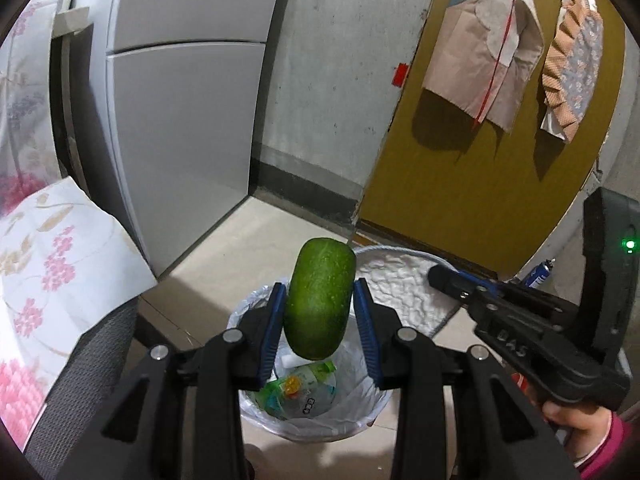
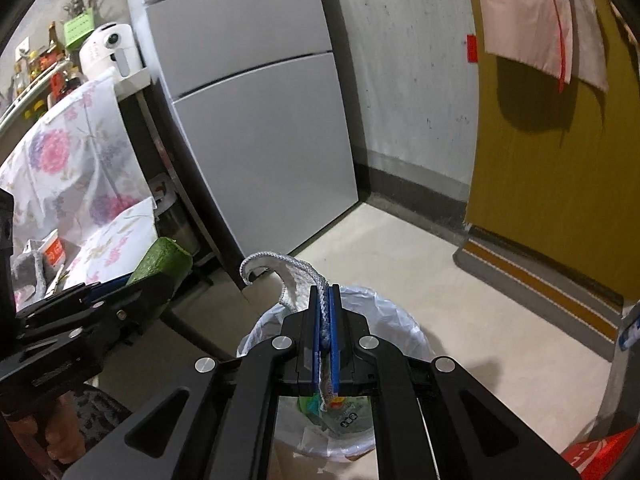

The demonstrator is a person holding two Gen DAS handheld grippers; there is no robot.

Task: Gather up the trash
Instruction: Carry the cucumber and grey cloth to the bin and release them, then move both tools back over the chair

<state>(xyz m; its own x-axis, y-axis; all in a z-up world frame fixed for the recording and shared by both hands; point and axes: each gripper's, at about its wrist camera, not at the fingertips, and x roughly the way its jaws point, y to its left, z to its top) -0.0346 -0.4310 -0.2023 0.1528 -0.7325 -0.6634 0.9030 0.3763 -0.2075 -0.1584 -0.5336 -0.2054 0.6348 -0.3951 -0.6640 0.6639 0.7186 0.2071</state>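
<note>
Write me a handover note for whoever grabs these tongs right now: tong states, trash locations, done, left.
Left tongs: shut on the green gourd piece, held above the lined trash bin.
Right tongs: shut on a white woven cloth, also over the bin.
Done: a plastic bottle already lies in the bin.
Left: probably release the gourd piece. Whether the cloth is trash is unclear.

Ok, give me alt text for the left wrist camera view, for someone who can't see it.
The left gripper holds a green gourd upright above a bag-lined trash bin containing plastic packaging. The right gripper reaches in from the right, by a white cloth.
</note>
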